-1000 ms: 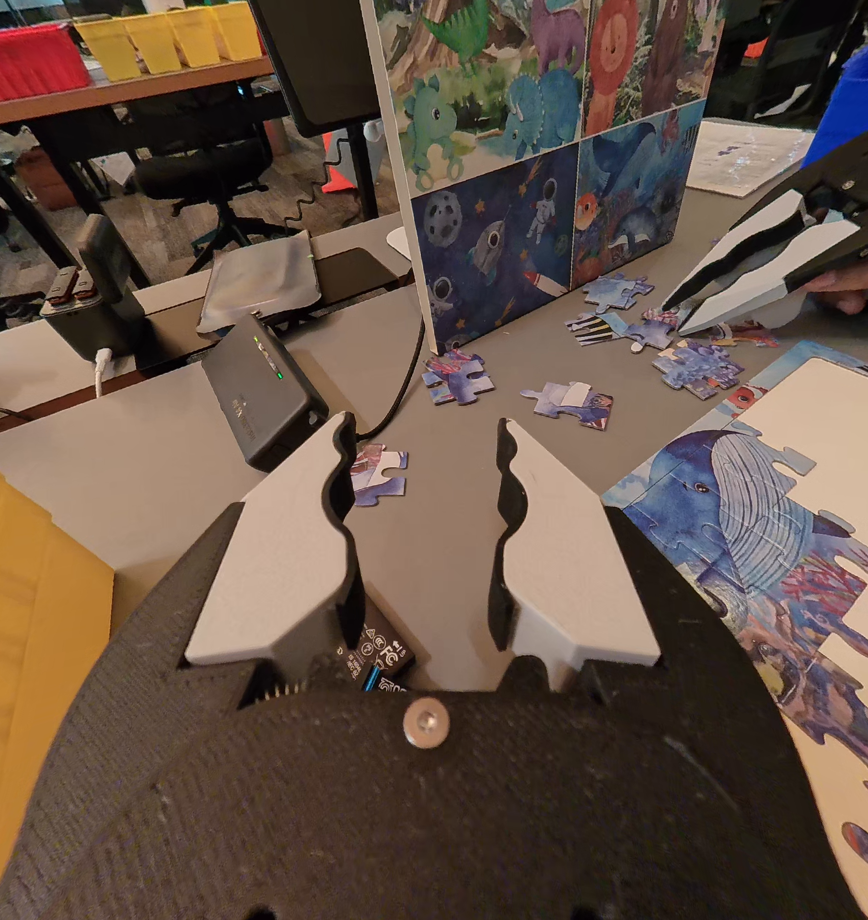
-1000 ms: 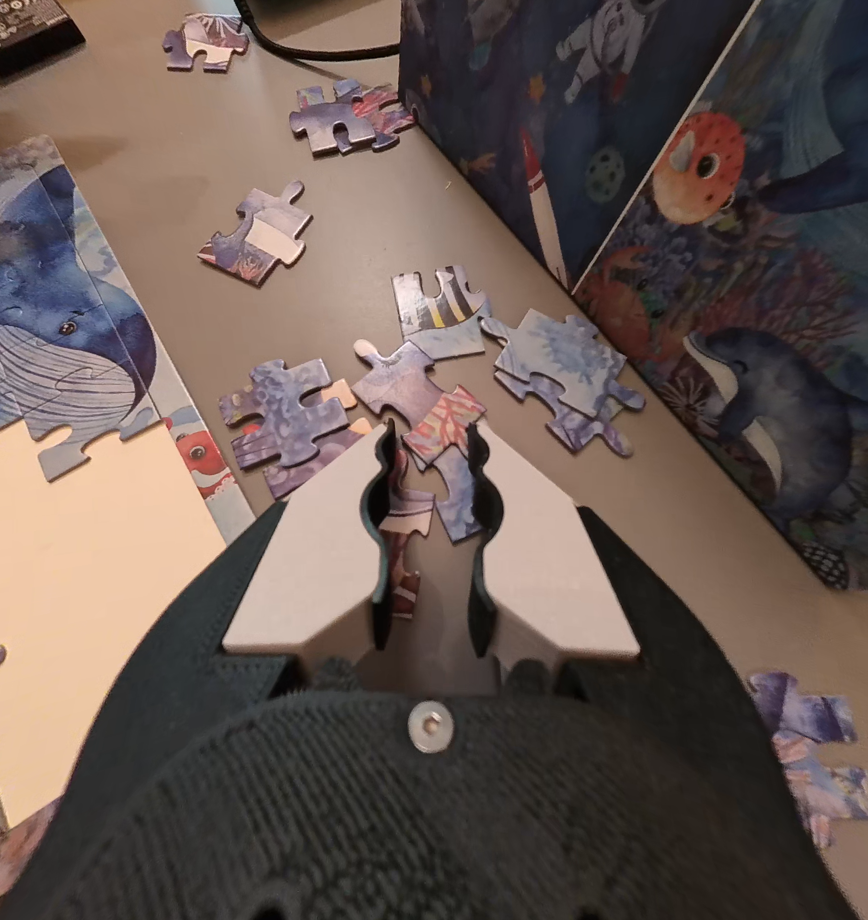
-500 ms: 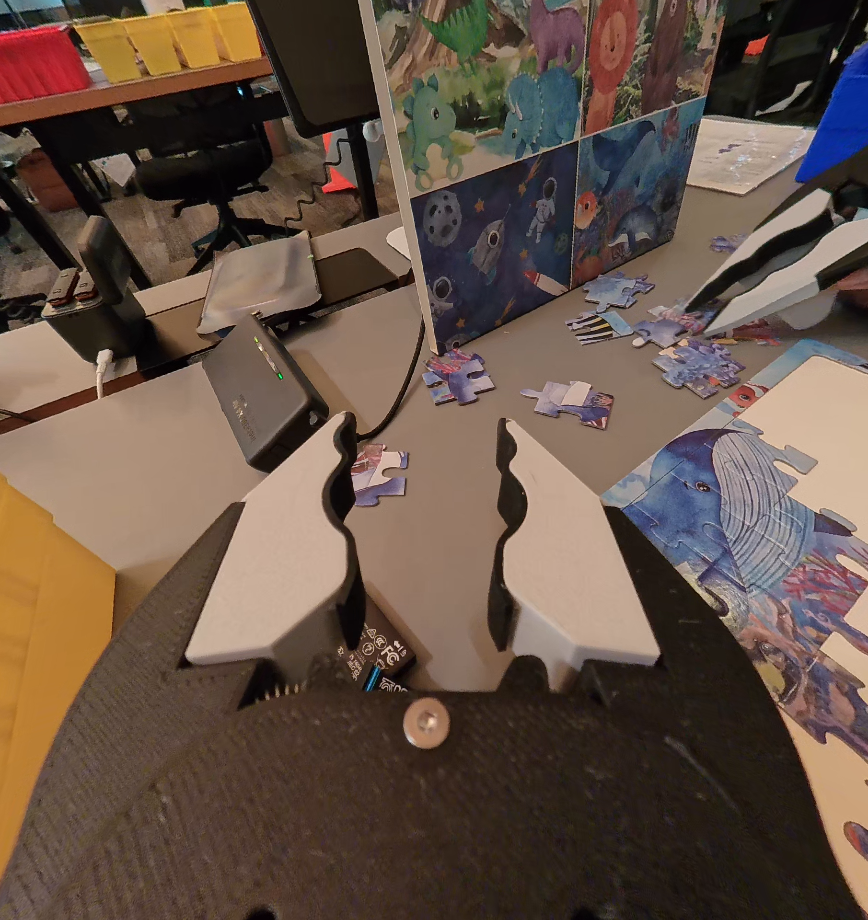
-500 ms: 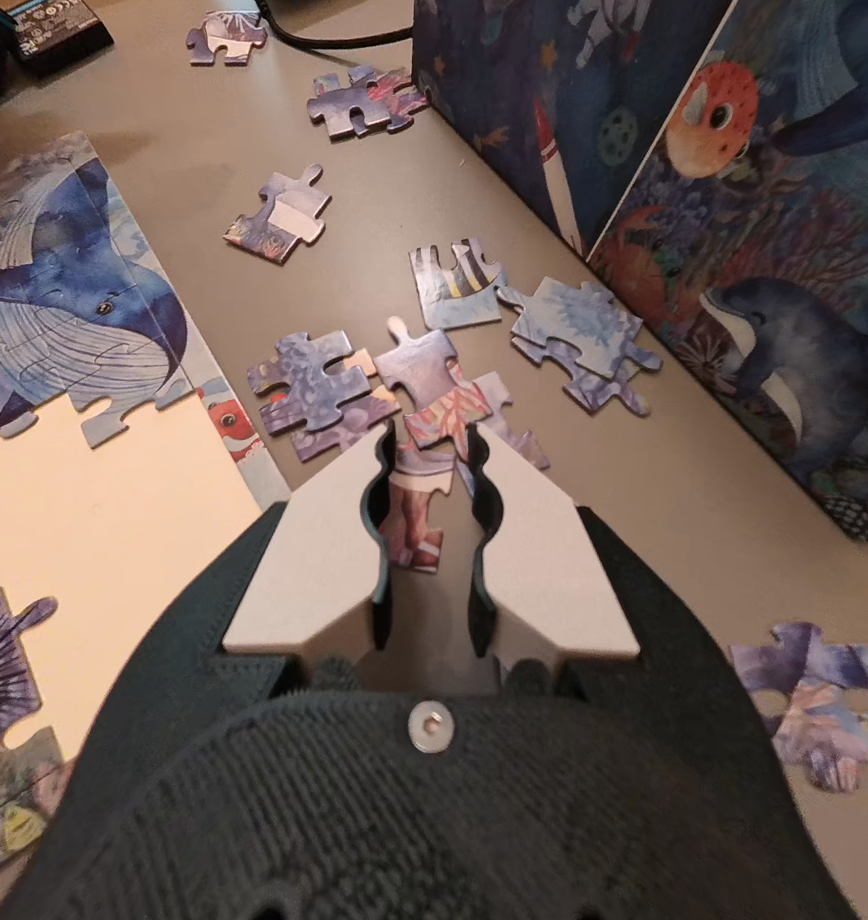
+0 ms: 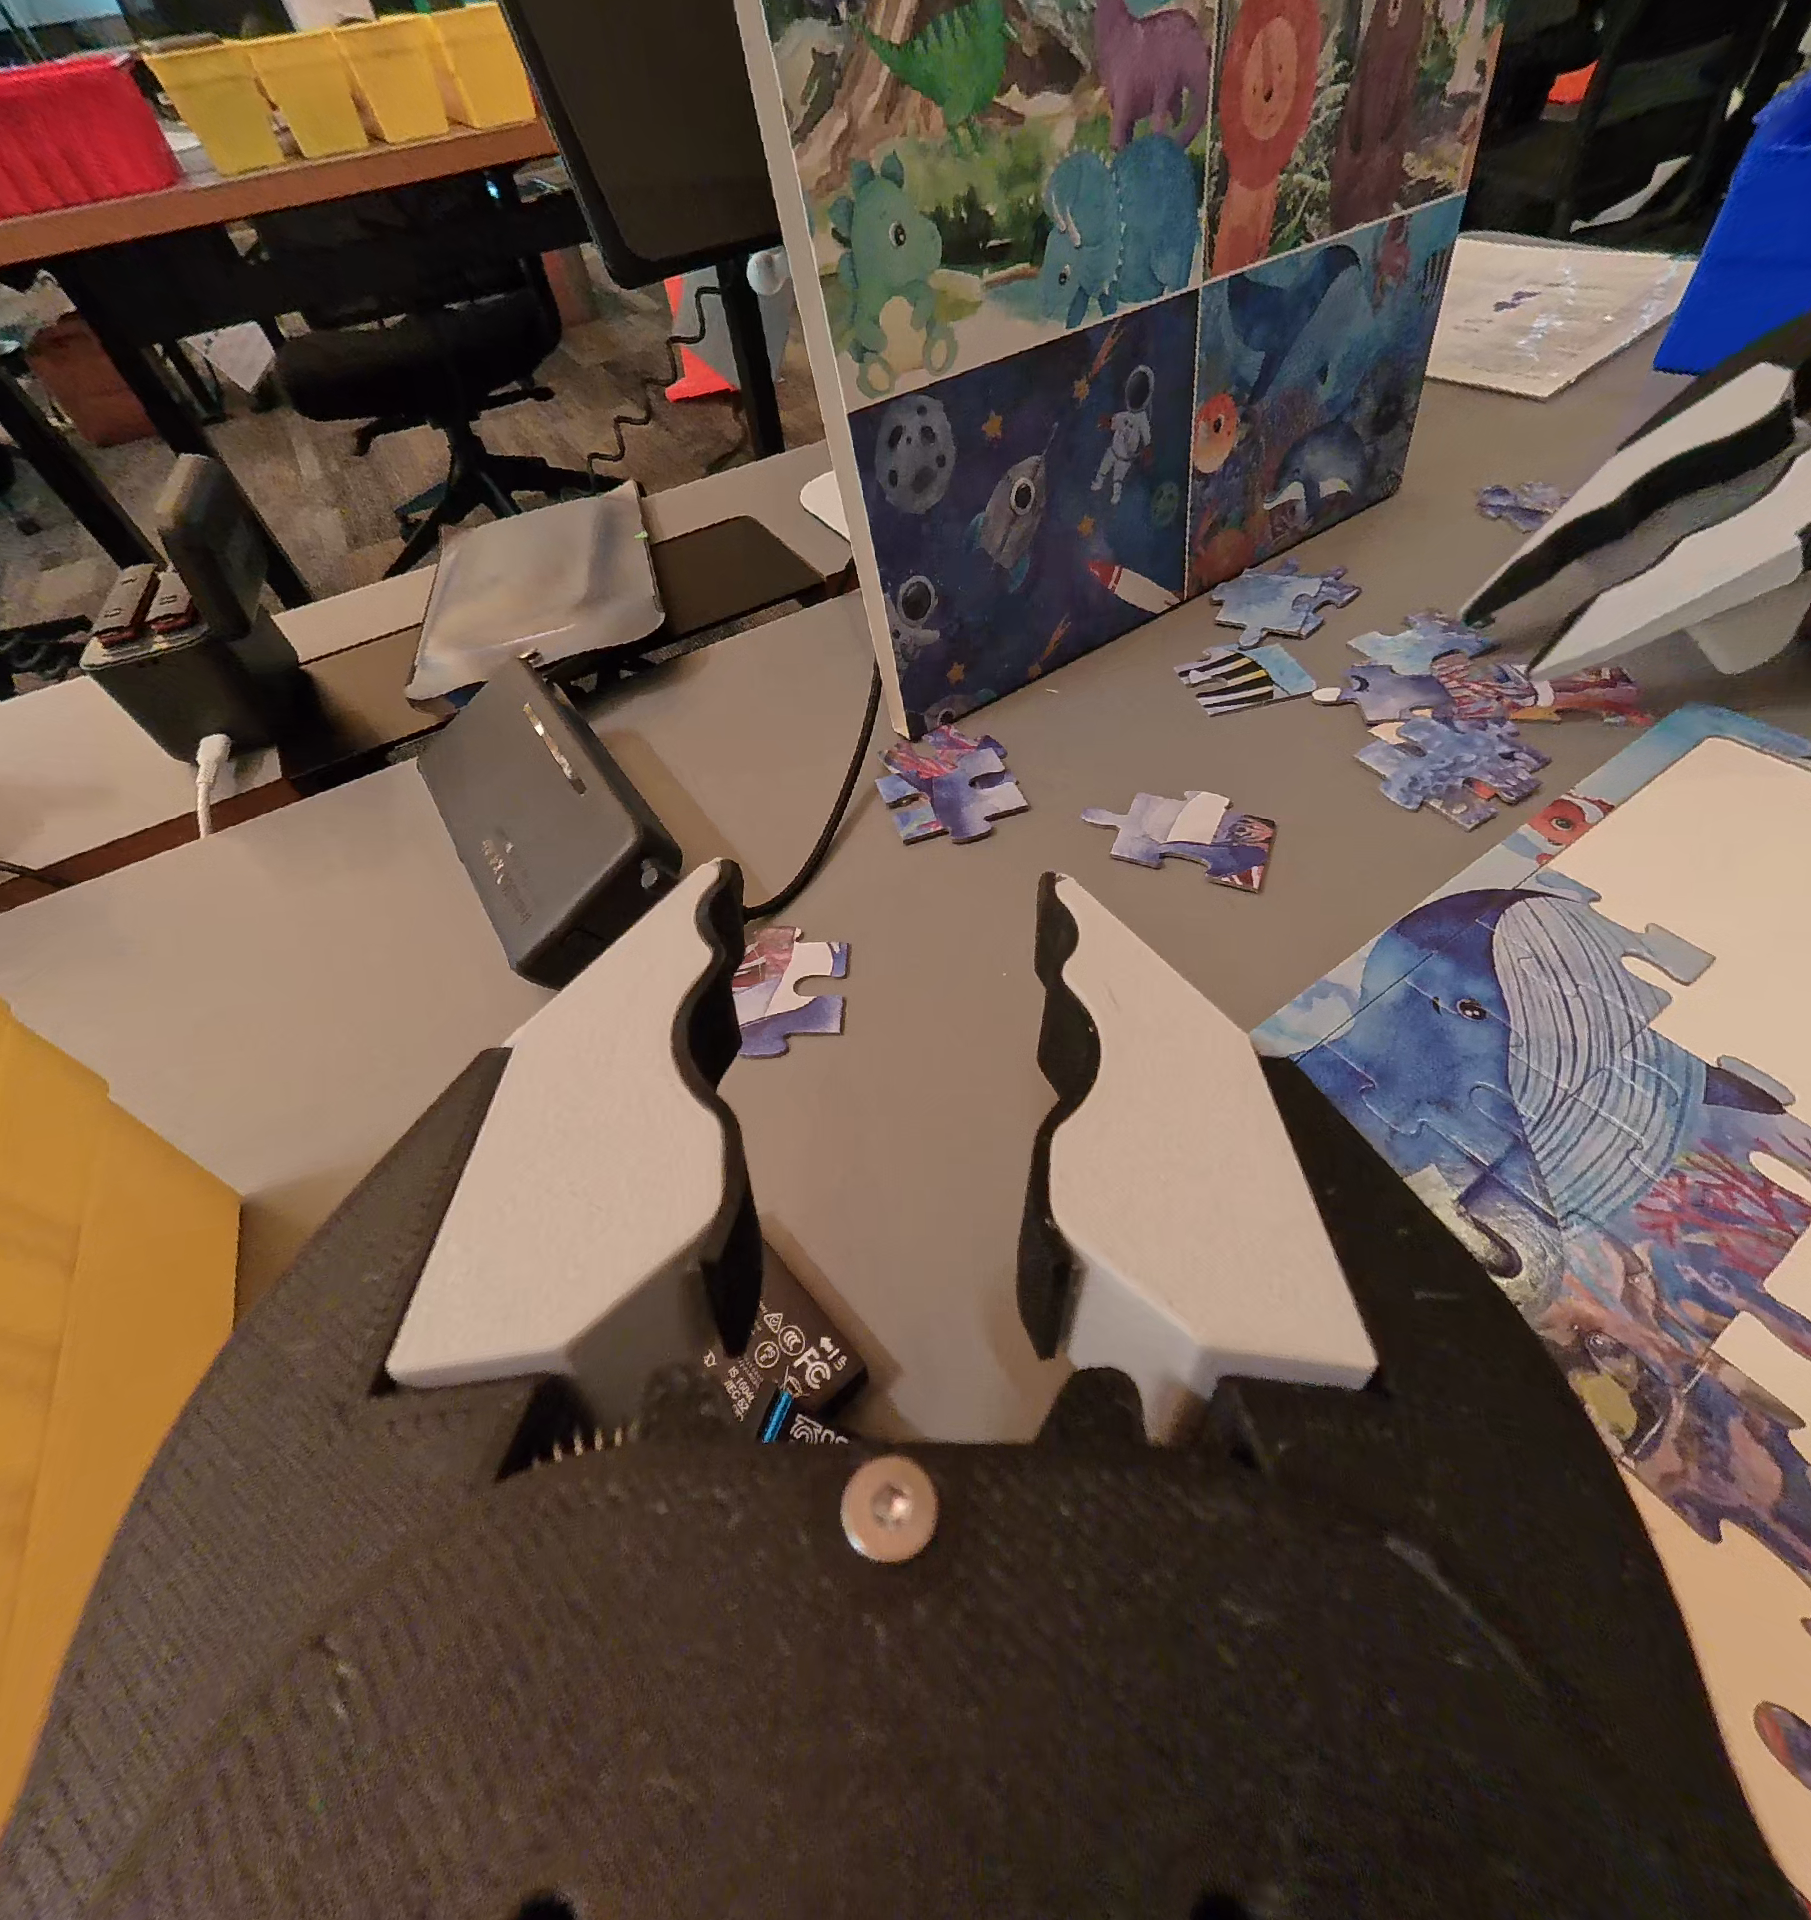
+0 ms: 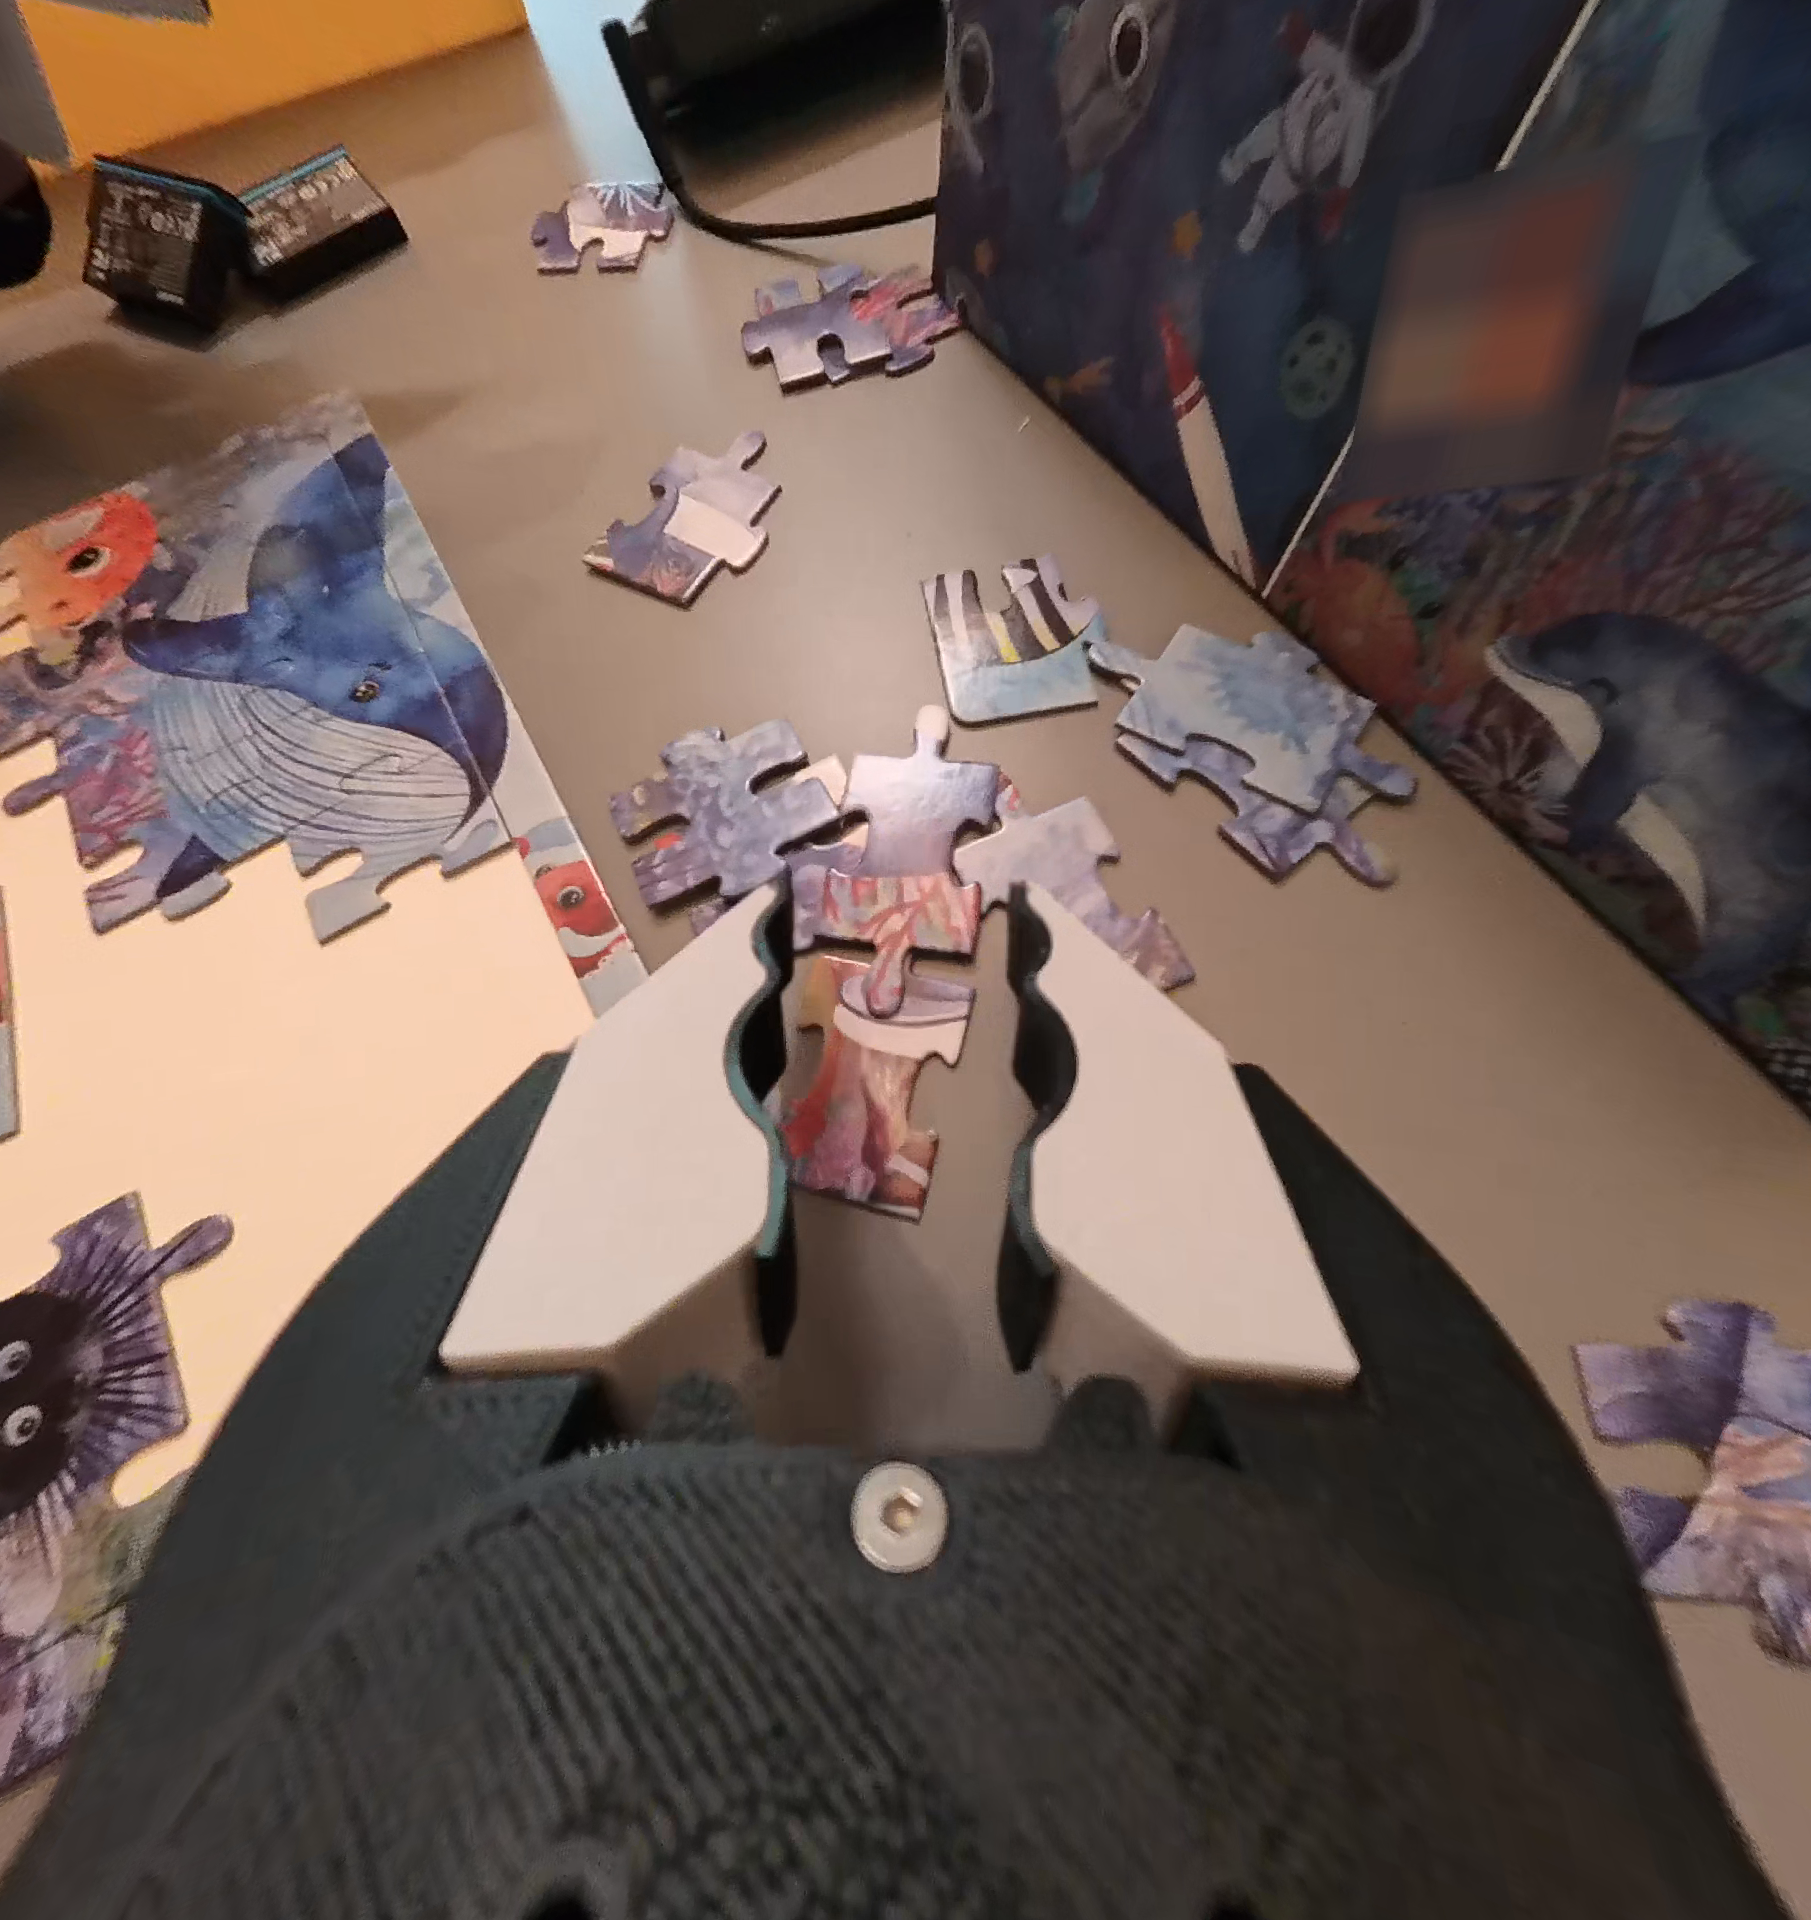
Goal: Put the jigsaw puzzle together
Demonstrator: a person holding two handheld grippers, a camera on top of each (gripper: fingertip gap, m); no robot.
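Observation:
The puzzle board (image 5: 1732,935) lies at the right with a blue whale section (image 5: 1503,1049) put together; it also shows in the right wrist view (image 6: 257,1039). My left gripper (image 5: 885,894) is open and empty over bare table. My right gripper (image 6: 896,904) is open by a narrow gap, low over a pile of loose pieces (image 6: 911,821). A red coral piece (image 6: 859,1081) lies on the table between its fingers, close to the left one. The right gripper also shows in the left wrist view (image 5: 1503,644), with its tips just above the pile (image 5: 1441,727).
The picture-covered puzzle box (image 5: 1140,416) stands upright behind the pieces. A black device (image 5: 537,821) with a cable and a yellow object (image 5: 49,1299) are at the left. Small black battery packs (image 6: 236,229) lie far left. More loose pieces (image 6: 1742,1475) lie at the right. The gap from one gripper's tips to the other's is roughly 25 cm.
My right gripper has tilted up and drawn back a little over the pile, with its gap unchanged. My left gripper has not moved.

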